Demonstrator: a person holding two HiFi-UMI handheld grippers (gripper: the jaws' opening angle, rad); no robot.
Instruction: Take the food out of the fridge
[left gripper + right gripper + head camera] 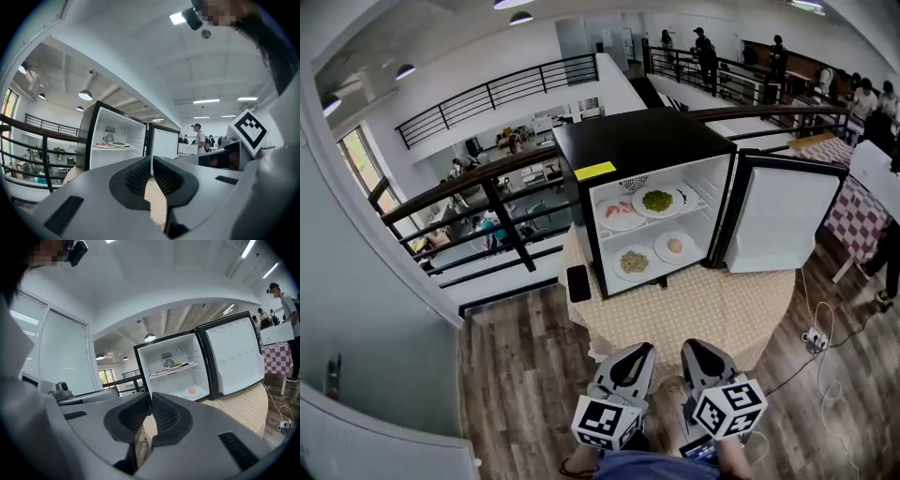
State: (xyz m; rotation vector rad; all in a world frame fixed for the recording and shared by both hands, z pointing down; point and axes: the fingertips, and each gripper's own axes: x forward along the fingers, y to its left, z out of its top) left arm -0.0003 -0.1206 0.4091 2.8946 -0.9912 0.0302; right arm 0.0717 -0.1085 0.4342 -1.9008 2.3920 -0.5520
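Head view: left gripper (639,352) and right gripper (695,349), jaws together and empty, sit well short of the open black mini fridge (647,142), its white plates of food (657,201) exposed for pickup.

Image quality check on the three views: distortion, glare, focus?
Head view: heavy fisheye, railing bows; fridge interior evenly lit, sharp. Left gripper view: lamp clips white, left gripper blocks the lower half. Right gripper view: window washed out, fridge door edges curve.

You hold your left gripper (636,356) and right gripper (696,352) side by side, pointing forward, both with jaws closed and empty.
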